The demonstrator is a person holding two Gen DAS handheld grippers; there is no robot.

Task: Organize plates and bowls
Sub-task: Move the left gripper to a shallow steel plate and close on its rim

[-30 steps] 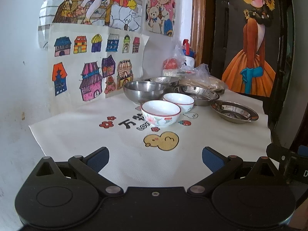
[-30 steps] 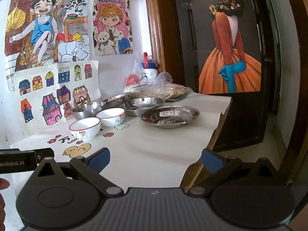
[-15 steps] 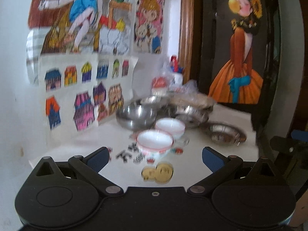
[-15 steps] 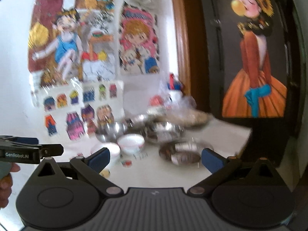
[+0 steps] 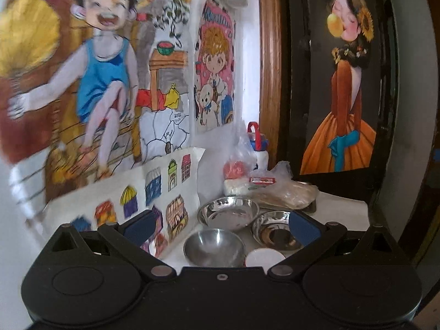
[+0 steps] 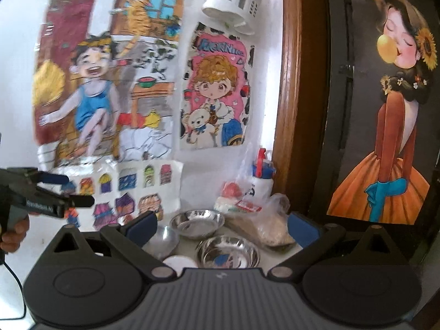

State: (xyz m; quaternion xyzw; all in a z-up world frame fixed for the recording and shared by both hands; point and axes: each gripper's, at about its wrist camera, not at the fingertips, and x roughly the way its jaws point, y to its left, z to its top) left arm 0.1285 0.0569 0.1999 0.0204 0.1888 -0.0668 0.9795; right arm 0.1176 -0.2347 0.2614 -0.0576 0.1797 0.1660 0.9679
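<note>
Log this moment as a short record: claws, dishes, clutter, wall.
left claw: open, empty, raised above the dishes
right claw: open, empty
steel bowls: deep bowl, two shallower ones behind it
white bowl: only the rim shows, beside the deep bowl
clutter: bag and bottle at the back
wall: drawings

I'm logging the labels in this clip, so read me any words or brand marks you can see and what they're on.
White lettering on the side of the left hand-held gripper: blurred, not readable.
Blue heading on the pink cartoon poster: stylised and blurred, not readable.
Red packet by the plastic bags: print too small.
Nothing else.
</note>
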